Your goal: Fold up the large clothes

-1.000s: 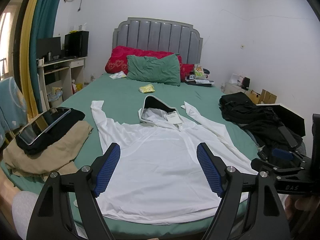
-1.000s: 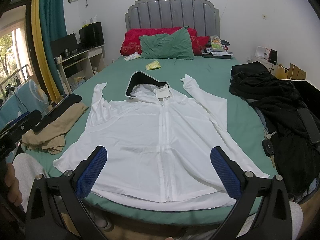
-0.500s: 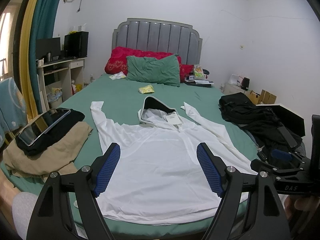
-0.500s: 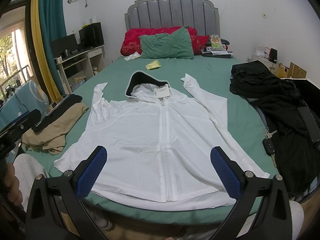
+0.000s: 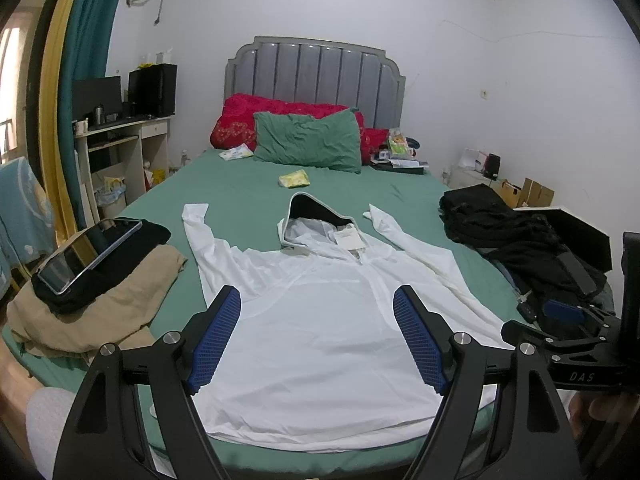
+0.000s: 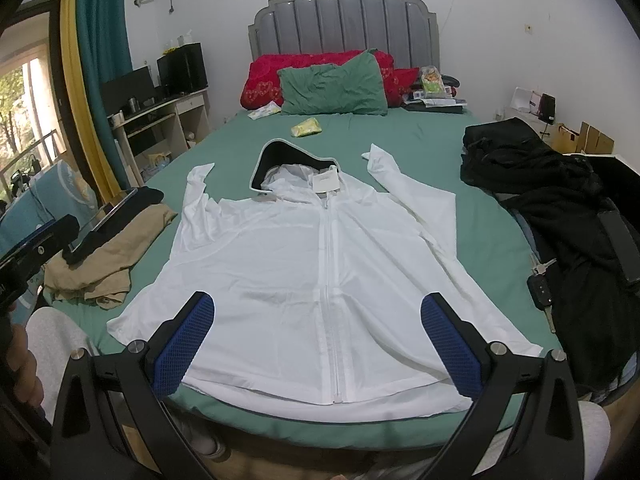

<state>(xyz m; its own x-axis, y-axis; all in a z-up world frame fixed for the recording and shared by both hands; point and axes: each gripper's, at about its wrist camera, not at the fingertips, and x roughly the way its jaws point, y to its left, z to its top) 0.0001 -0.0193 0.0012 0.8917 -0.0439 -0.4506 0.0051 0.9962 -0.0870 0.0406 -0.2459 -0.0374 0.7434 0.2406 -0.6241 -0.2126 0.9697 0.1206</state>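
- At the far left edge of the bed, a beige garment lies folded with black cloth and a tablet on top; it is apart from the task's thing.
- The left tongs are wide open and hold nothing; they hang above the hem, over the left half of the jacket.
- The white hooded jacket lies flat in the middle of the bed, zipper up, both sleeves spread out. Its long axis runs straight away from the tongs: hem at the near edge, hood toward the headboard.
- The right tongs are also wide open and empty, almost centred on the zipper line.
- I judge that each tongs is nearer to its own sleeve, so a first fold can begin from either side.
- At the right lies a black clothes pile with a car key near the right sleeve.
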